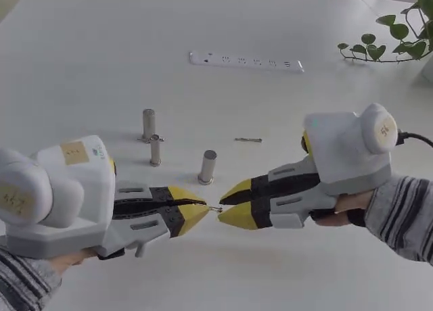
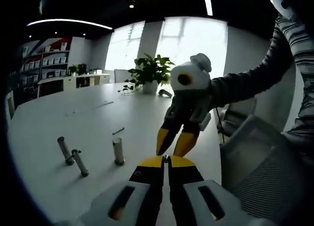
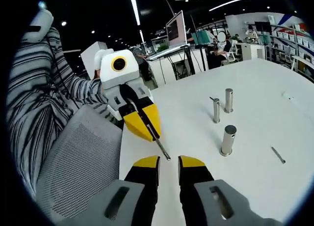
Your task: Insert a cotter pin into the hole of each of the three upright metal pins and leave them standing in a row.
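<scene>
Three upright metal pins stand on the white table (image 1: 81, 67): a far one (image 1: 149, 124), a middle one (image 1: 155, 151) with a small cross piece through its top, and a thicker near one (image 1: 208, 167). My left gripper (image 1: 201, 210) is shut on a thin cotter pin (image 1: 215, 208) that sticks out of its tips. My right gripper (image 1: 228, 203) faces it tip to tip, open, with the pin's free end at the mouth of its jaws. In the right gripper view the cotter pin (image 3: 161, 148) slants from the left gripper (image 3: 140, 120) toward my own open right gripper (image 3: 168, 162).
A loose cotter pin (image 1: 248, 140) lies flat to the right of the metal pins. A white power strip (image 1: 245, 61) lies farther back, and a leafy plant (image 1: 399, 40) hangs in at the far right. A mesh chair (image 3: 78, 162) stands by the table's edge.
</scene>
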`<action>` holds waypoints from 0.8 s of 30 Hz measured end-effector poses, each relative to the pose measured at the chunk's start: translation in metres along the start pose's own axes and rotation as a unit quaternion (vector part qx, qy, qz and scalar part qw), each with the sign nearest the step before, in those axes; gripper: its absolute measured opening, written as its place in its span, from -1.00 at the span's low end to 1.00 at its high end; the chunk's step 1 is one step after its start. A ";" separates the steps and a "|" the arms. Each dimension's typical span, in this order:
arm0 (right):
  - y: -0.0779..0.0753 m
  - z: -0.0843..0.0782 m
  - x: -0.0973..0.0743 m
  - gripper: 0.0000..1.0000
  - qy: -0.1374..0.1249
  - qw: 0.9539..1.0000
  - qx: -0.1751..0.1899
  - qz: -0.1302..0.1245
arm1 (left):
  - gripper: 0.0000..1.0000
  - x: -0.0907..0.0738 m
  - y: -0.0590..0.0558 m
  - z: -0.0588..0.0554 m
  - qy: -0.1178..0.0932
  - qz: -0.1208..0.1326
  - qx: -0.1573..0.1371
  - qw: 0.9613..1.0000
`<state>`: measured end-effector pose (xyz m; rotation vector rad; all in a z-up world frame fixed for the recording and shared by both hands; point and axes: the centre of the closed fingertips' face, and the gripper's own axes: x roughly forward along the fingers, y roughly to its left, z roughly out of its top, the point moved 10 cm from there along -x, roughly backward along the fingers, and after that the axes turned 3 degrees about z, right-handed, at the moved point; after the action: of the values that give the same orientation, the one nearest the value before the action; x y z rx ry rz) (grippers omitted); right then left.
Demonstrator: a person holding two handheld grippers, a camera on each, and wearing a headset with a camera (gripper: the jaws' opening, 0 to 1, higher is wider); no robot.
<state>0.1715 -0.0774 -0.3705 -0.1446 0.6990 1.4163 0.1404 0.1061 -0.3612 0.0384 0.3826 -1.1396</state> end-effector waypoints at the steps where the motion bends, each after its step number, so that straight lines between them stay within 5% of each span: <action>1: 0.000 -0.001 0.000 -0.82 0.002 1.000 0.001 0.003 | -1.00 0.000 -0.001 0.001 0.002 -0.002 0.012 1.000; 13: 0.010 0.007 0.003 -1.00 0.012 1.000 -0.026 0.008 | -1.00 0.002 -0.001 0.002 -0.008 -0.013 -0.005 1.000; 24: 0.011 0.014 -0.002 -1.00 0.054 0.990 -0.131 -0.006 | -1.00 0.001 0.001 -0.004 -0.004 -0.006 -0.027 1.000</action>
<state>0.1664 -0.0702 -0.3553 -0.4340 0.5966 1.4925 0.1402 0.1060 -0.3654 -0.0170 0.4064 -1.1409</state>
